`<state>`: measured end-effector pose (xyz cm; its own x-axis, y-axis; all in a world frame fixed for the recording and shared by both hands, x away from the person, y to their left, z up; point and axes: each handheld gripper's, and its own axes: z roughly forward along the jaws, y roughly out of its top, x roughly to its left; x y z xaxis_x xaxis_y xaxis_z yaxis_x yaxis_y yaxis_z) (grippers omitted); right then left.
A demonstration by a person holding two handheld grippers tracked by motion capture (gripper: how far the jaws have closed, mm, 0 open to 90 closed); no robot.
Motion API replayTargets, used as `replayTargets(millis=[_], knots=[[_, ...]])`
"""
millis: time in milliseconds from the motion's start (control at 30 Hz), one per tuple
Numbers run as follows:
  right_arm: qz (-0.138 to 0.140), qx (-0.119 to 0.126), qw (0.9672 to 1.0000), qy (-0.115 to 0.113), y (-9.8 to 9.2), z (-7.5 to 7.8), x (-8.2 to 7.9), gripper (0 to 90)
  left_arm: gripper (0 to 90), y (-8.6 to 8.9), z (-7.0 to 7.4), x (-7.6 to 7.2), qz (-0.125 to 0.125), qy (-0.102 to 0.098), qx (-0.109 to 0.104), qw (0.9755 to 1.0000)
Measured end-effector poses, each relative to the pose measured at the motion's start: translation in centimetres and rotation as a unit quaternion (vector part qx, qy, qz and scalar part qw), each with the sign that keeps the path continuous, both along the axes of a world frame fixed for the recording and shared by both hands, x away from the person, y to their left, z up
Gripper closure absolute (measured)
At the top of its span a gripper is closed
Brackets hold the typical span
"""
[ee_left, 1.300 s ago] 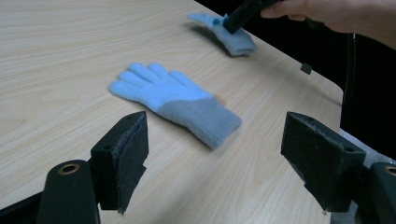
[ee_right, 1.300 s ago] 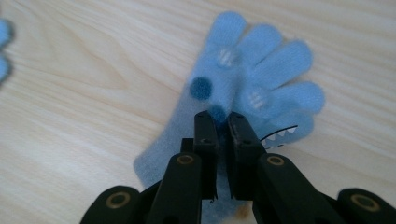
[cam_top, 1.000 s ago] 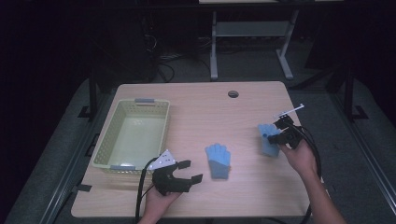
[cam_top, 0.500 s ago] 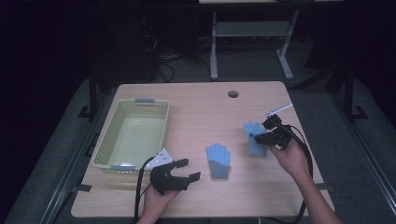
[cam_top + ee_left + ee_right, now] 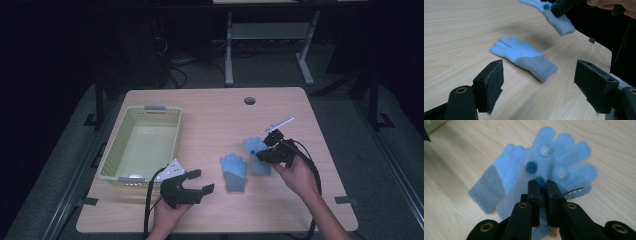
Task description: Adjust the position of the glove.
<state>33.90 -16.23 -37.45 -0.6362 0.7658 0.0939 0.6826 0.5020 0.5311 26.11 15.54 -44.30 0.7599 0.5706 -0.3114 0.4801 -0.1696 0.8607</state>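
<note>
A light blue glove [image 5: 233, 171] with a grey cuff lies flat near the middle of the wooden table [image 5: 210, 115], fingers pointing away from me. A second blue glove [image 5: 251, 145], dotted with small pom-poms, hangs just right of it, lifted off the wood, with my right gripper [image 5: 262, 154] shut on its palm. In the right gripper view that held glove [image 5: 559, 162] partly covers the flat glove [image 5: 496, 180] beneath, and the right gripper [image 5: 543, 187] pinches the fabric. My left gripper [image 5: 197, 181] rests open at the front, left of the flat glove [image 5: 524, 56], with nothing between its jaws.
A pale yellow-green basket [image 5: 116, 150] stands on the left part of the table, close to my left hand. A round cable hole [image 5: 249, 100] sits at the far edge. Dark floor and a metal stand [image 5: 230, 45] lie beyond the table.
My right gripper has carried the pom-pom glove leftward and a little up, from the table's right side to just beside the flat glove. The left gripper has stayed put.
</note>
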Motion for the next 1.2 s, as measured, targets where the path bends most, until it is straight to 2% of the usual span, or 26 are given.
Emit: replayTargets(millis=[100, 300, 400, 667, 833, 1067, 1200], knots=[[0.006, 0.001, 1.0000, 0.001, 0.6, 0.0, -0.1, 83.7, 23.3, 0.0, -0.1, 0.0, -0.001, 0.005, 0.001, 1.0000], [0.023, -0.001, 0.9997, 0.002, 2.1, -0.3, -0.6, 83.6, 23.3, 0.0, 0.1, -0.1, 0.000, 0.003, -0.007, 1.0000], [0.033, -0.005, 0.9995, 0.001, 2.7, -0.4, -0.7, 83.6, 23.3, 0.1, 0.0, 0.0, -0.001, 0.005, 0.000, 1.0000], [0.052, 0.000, 0.9986, 0.009, 4.8, -0.9, -0.9, 83.2, 23.3, 0.1, 0.0, 0.0, 0.002, 0.001, 0.000, 1.0000], [0.051, 0.006, 0.9986, 0.015, 5.5, -1.3, -0.8, 82.9, 23.4, 0.2, 0.1, 0.0, 0.003, 0.002, -0.002, 1.0000], [0.057, 0.002, 0.9982, 0.018, 6.2, -1.9, -1.0, 82.9, 23.4, 0.2, 0.0, 0.0, 0.002, 0.005, 0.000, 1.0000], [0.057, 0.005, 0.9981, 0.023, 6.4, -2.4, -1.1, 82.9, 23.4, 0.2, 0.1, 0.0, 0.003, -0.001, -0.003, 1.0000]])
